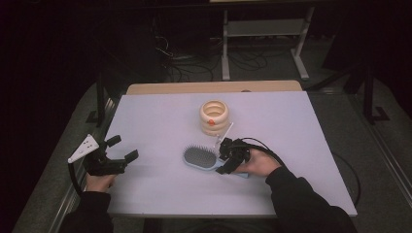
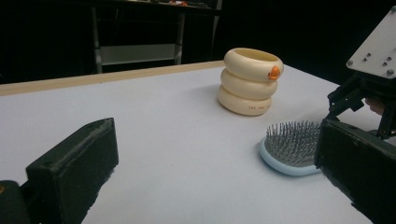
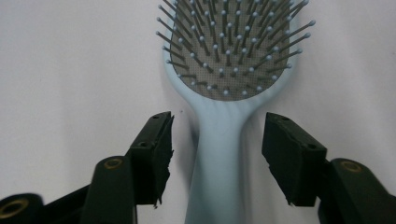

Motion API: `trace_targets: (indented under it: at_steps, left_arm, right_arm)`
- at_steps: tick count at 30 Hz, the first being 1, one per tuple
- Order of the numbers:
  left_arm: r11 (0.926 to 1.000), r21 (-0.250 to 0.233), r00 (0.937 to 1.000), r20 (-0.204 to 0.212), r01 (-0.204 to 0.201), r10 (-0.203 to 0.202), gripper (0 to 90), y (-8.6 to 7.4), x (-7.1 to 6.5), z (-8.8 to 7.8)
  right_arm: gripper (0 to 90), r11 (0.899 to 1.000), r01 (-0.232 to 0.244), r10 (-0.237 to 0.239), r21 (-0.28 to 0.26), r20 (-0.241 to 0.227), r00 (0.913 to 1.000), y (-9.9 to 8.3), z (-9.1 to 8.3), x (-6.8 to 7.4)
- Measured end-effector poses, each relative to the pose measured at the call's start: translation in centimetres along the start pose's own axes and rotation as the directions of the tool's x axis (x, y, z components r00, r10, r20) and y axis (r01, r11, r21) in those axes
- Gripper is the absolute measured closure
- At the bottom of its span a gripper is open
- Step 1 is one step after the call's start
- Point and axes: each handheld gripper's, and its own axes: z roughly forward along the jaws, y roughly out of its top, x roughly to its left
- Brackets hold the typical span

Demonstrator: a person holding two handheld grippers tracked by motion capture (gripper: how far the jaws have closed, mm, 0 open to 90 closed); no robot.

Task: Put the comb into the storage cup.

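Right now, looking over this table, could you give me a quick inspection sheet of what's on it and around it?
Surface: pale table, flat.
Job's things: light blue hairbrush lying bristles up, handle toward the right hand.
Clutter: cream stacked-ring holder standing behind the brush.
Grippers: right tool straddles the brush handle, jaws not yet touching it; left tool open, off to the left, holding nothing.
Cables: black cable loops from the right tool.
Surroundings: dark room, a metal frame and floor cables behind the table.
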Motion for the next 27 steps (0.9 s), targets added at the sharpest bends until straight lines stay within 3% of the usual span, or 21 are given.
trace_targets:
  at_steps: [13,27]
  left_arm:
    - [1.0,0.0,1.0,-0.004,0.001,-0.001,0.0,0.0,0.03,-0.01]
    - [1.0,-0.003,1.0,-0.001,0.002,-0.002,0.0,0.02,0.04,-0.05]
  right_arm:
    - [67.4,0.999,-0.024,0.023,0.029,0.04,0.9989,0.1,0.21,0.1]
    - [68.4,0.999,-0.034,0.033,0.029,0.021,0.9992,-0.08,0.02,-0.13]
